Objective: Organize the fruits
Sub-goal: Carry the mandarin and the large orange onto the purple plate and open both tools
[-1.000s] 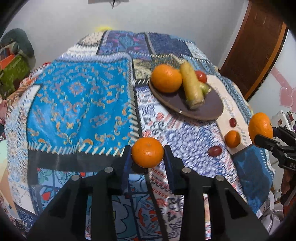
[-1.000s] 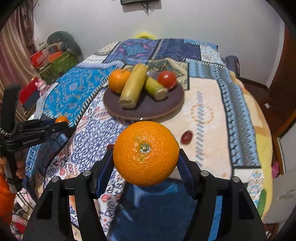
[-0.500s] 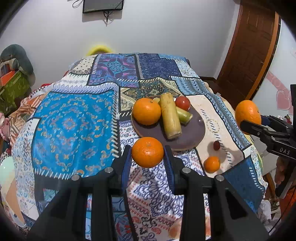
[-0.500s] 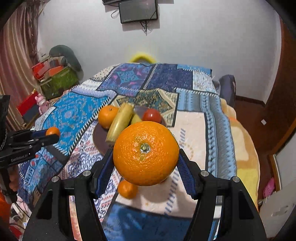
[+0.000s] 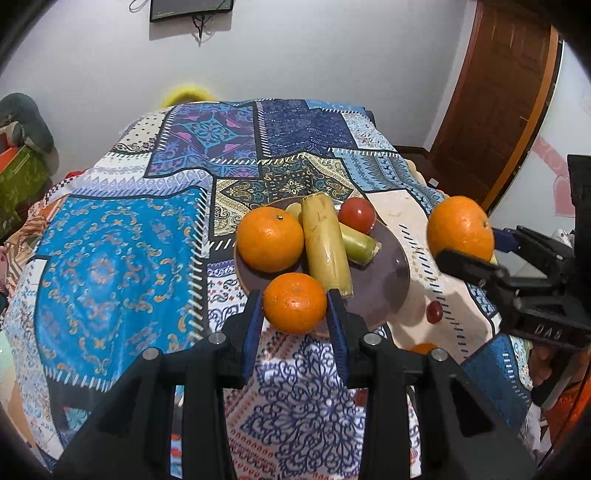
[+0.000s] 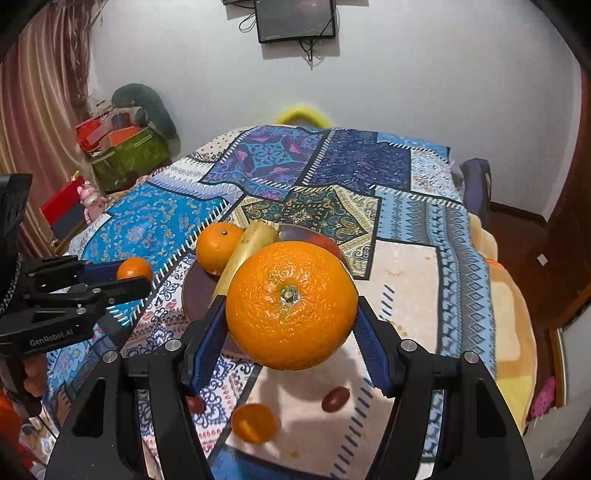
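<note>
Between the left gripper's [image 5: 294, 308] blue pads sits a small orange [image 5: 294, 308], pinched at its widest girth, hanging near the plate's [image 5: 384, 291] near rim. Firm, round and smooth-skinned, it looks light but liable to roll once released. Beside it, the right gripper [image 6: 291, 306] clamps a bigger, probably heavier orange [image 6: 291, 306] above the patchwork cloth [image 6: 402, 273].

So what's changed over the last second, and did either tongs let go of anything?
Neither let go. Both tongs have risen and tilted up: the wall screen is now in view and the plate sits nearer. The left tongs stay shut on the small orange, the right tongs on the big orange. Fruit on the plate and the loose pieces on the blanket look unmoved.
</note>
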Available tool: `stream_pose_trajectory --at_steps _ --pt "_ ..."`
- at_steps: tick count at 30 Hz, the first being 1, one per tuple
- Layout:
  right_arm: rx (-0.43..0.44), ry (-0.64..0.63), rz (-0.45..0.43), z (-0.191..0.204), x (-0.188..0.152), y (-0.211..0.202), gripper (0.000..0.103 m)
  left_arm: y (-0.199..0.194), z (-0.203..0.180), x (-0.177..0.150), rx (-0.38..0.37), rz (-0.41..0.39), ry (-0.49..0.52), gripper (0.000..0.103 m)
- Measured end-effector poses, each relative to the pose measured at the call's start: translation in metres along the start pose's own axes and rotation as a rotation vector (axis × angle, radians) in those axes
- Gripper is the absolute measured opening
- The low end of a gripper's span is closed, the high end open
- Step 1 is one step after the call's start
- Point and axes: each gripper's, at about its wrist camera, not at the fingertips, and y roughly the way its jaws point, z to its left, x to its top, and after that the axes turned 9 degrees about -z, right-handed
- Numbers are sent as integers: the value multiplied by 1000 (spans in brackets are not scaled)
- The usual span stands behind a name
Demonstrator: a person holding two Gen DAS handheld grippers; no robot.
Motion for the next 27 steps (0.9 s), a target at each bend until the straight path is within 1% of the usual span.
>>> stream_pose_trajectory --at_steps 8,17,24,27 --pt "28 0 52 3 -7 34 63 31 3 3 -9 31 -7 34" --pt "37 -28 118 8 -18 65 63 58 9 0 -17 70 -15 34" --pt "44 -24 126 5 -21 69 63 71 13 -4 -15 91 -35 34" --pt "47 -23 131 5 -22 70 63 71 14 -4 -15 87 -41 34"
